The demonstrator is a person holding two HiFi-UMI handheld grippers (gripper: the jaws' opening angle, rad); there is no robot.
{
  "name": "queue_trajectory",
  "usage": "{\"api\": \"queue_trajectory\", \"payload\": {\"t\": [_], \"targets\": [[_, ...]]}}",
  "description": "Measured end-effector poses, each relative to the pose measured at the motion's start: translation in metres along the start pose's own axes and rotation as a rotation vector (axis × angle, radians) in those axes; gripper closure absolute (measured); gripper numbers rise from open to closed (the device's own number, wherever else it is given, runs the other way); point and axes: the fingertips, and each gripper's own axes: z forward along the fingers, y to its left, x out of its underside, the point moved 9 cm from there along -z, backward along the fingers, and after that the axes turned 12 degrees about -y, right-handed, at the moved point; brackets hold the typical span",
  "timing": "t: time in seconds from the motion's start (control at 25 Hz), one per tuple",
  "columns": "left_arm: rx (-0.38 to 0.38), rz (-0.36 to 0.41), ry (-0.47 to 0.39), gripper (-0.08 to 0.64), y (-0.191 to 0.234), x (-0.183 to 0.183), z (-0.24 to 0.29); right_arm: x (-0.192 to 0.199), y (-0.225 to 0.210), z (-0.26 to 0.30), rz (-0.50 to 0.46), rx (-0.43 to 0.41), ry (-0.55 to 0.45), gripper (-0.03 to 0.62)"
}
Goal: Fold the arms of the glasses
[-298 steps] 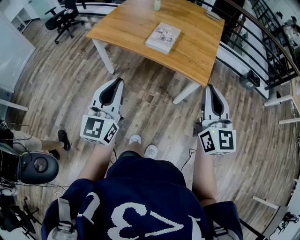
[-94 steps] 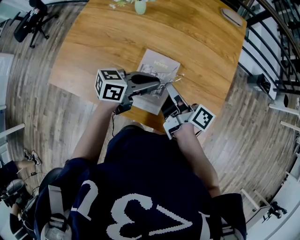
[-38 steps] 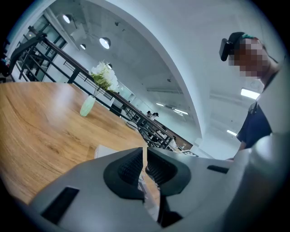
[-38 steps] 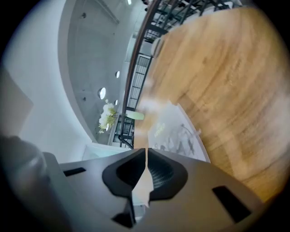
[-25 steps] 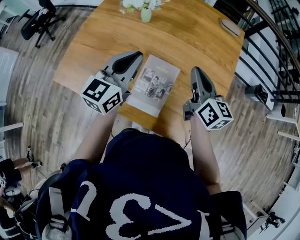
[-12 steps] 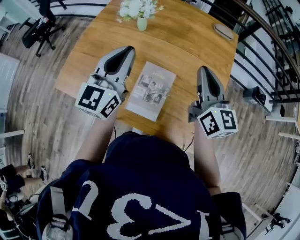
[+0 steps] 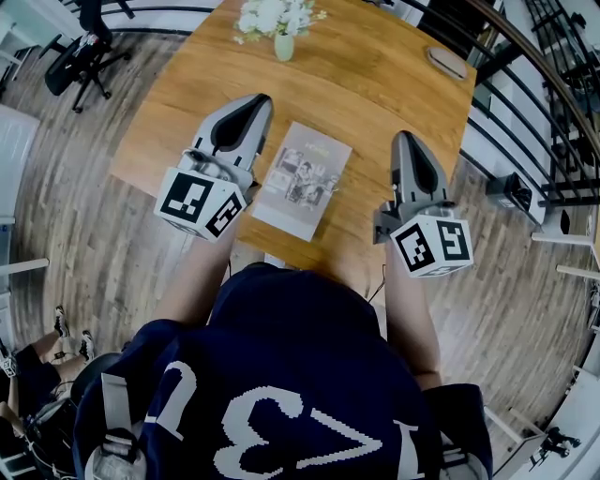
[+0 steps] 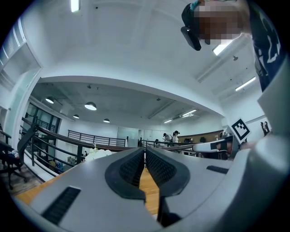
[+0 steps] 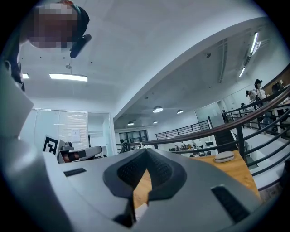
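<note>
Thin-framed glasses [image 7: 325, 190] lie on the near right part of a magazine [image 7: 300, 176] on the wooden table [image 7: 375, 94]; they are too small to tell how their arms stand. My left gripper [image 7: 254, 99] hovers left of the magazine, jaws shut and empty. My right gripper [image 7: 405, 139] is held right of it, also shut on nothing. In the left gripper view the left gripper [image 8: 145, 152] points level across the room, pads together. The right gripper view shows the right gripper [image 9: 145, 154] the same way. Neither gripper touches the glasses.
A small vase of white flowers [image 7: 279, 22] stands at the table's far side. A grey oval case [image 7: 446, 62] lies at the far right corner. The table's near edge [image 7: 281, 246] runs just below the magazine. An office chair [image 7: 86, 42] stands left, a railing [image 7: 553, 103] right.
A few seconds ago both grippers were together over the magazine at the glasses. They have since drawn apart to either side and risen; over the last half second they barely shift.
</note>
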Motion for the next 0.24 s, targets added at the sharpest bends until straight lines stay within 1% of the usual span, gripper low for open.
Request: {"api": "queue_trajectory", "payload": {"t": [0.24], "targets": [[-0.001, 0.002, 0.006, 0.535, -0.0024, 0.0024, -0.0010, -0.0071, 0.0036, -0.0004, 0.001, -0.018, -0.045, 0.569]]}}
